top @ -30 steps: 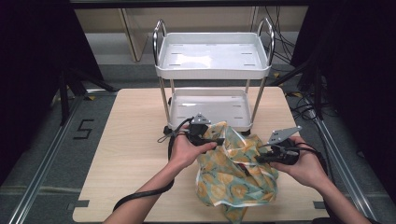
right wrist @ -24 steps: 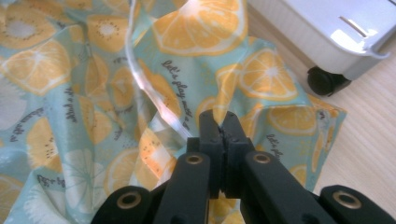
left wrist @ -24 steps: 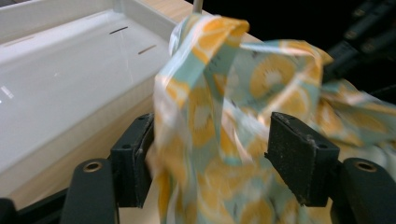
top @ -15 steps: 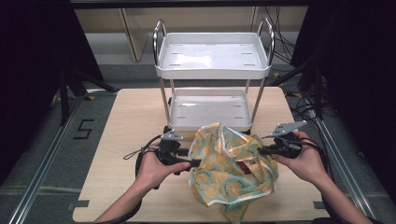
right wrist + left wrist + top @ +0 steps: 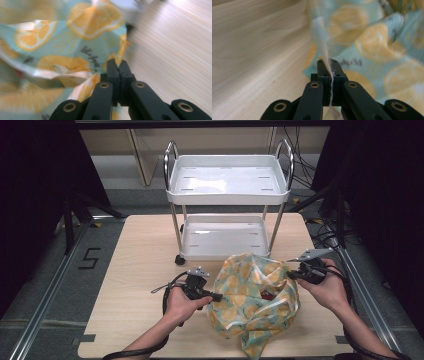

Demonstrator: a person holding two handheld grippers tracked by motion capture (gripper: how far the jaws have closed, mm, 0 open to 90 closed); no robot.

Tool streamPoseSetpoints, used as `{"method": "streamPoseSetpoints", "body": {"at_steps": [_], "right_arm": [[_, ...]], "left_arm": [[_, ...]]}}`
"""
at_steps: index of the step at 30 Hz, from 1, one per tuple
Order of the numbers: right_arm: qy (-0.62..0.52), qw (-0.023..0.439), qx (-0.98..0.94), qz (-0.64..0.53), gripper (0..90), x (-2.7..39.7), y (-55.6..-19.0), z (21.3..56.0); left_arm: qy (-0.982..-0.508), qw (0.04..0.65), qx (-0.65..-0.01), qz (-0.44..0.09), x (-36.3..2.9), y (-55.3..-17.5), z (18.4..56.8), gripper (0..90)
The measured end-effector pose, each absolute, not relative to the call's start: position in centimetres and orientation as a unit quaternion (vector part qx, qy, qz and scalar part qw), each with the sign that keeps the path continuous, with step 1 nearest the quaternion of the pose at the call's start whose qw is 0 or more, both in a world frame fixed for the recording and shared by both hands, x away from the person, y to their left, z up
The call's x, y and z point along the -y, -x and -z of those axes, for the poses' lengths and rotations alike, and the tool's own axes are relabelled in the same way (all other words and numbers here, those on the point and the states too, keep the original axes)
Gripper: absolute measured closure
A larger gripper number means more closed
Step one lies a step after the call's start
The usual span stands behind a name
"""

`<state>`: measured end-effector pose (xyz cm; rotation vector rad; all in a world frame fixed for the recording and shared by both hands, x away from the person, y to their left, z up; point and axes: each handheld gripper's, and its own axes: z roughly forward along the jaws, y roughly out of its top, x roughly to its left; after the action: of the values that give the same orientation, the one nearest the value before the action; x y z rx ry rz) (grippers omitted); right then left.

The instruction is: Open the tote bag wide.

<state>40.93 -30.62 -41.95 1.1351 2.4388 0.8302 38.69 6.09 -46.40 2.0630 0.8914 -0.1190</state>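
Two grippers clamped on one lemon-print bag [image 5: 255, 302], at opposite edges. Left gripper [image 5: 216, 296] just closed, now pinching a thin fold of the bag's left rim between shut jaws, seen edge-on in the left gripper view [image 5: 329, 75]. Right gripper [image 5: 291, 274] clenched on the bag's right rim, cloth caught between the pads [image 5: 118, 68]. Bag lying on the wooden table [image 5: 135, 270], near its front edge, just in front of the white cart [image 5: 227, 190]. Mouth held open and facing up, stretched left to right between both hands; bottom end trailing toward the table's near edge. Something red inside, too small to tell.
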Motion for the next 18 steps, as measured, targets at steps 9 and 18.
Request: {"method": "streamPoseSetpoints", "body": {"at_steps": [9, 18], "right_arm": [[-0.466, 0.189, -0.832, -0.234, 90.0, 34.7, -40.7, 44.0], [-0.442, 0.194, -0.849, -0.213, 82.2, 34.7, -40.8, 44.4]], "left_arm": [[-0.843, 0.399, -0.360, -0.014, -5.5, -39.9, 47.0, 89.0], [-0.839, 0.407, -0.355, -0.058, -6.5, -40.5, 46.0, 86.5]]}}
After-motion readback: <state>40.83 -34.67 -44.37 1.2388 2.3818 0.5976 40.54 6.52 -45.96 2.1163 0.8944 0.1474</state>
